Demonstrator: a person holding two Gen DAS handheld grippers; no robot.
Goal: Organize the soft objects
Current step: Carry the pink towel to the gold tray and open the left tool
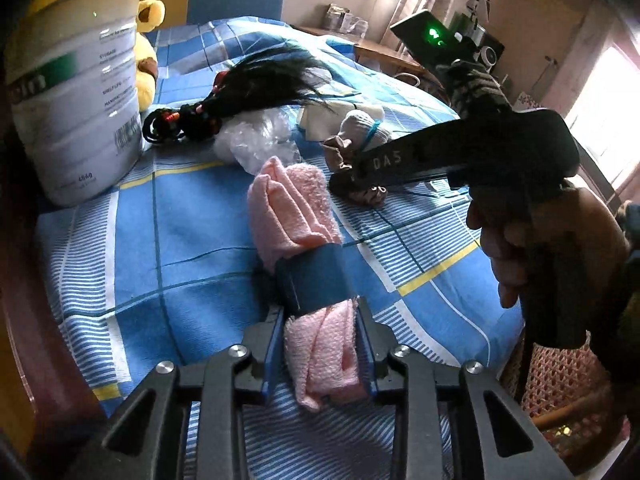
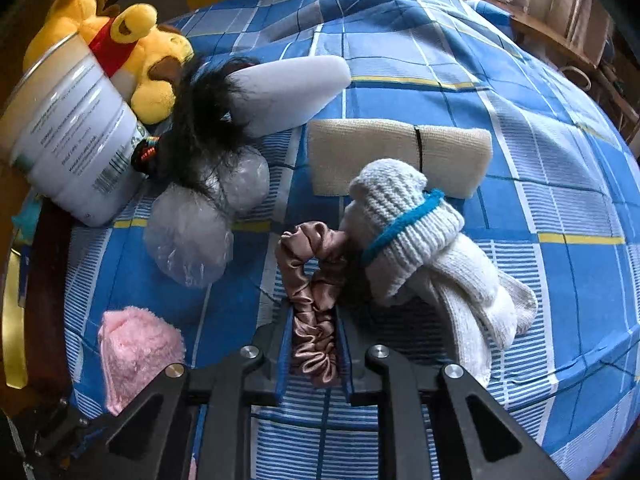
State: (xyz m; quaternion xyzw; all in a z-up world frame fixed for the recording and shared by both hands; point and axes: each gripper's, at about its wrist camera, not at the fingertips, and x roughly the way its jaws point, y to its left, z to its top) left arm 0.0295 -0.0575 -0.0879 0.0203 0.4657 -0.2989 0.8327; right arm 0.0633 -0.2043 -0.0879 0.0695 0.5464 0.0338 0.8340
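Observation:
On the blue checked bedsheet (image 1: 168,240), my left gripper (image 1: 320,304) is shut on a rolled pink towel (image 1: 292,204), which sticks out forward past the fingers. The same towel (image 2: 136,352) shows at the lower left of the right wrist view. My right gripper (image 2: 314,316) is shut on a brown satin scrunchie (image 2: 308,272) that lies on the sheet against a white knitted sock bundle (image 2: 404,232) with a blue band. In the left wrist view, the right gripper (image 1: 360,172) points down at the scrunchie (image 1: 370,194), held by a person's hand (image 1: 516,248).
A white tin can (image 2: 76,140) stands at the left with a yellow plush toy (image 2: 132,44) behind it. Black hair (image 2: 200,120), a clear plastic bag (image 2: 192,236), a white foam piece (image 2: 288,88) and a beige folded cloth (image 2: 400,156) lie nearby. A wicker chair (image 1: 560,380) stands beside the bed.

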